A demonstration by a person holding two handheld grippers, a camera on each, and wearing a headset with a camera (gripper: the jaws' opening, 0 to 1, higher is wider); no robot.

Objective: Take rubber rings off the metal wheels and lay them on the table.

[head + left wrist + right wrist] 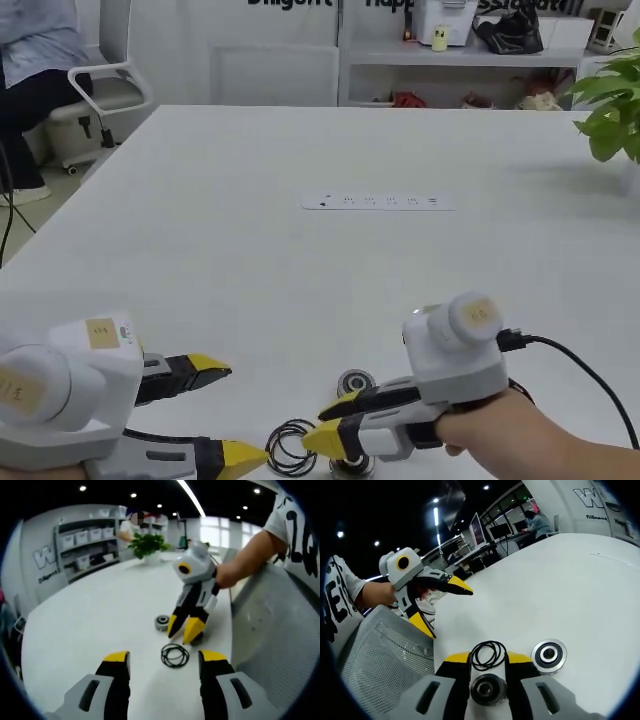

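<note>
Several thin black rubber rings (290,447) (175,655) (488,654) lie piled loosely on the white table (300,270) near its front edge. My right gripper (315,425) (488,657) (180,636) points left at them. A dark metal wheel (489,689) (352,464) is pinched deep between its jaws. A second metal wheel (355,382) (162,621) (549,655) lies flat just behind, apart from the gripper. My left gripper (243,413) (165,656) is open, facing the ring pile from the left with nothing between its jaws.
A white power strip (378,202) is set into the table's middle. A green plant (615,105) stands at the far right edge. An office chair (95,100) and a seated person are beyond the far left corner. Shelving (460,70) runs behind the table.
</note>
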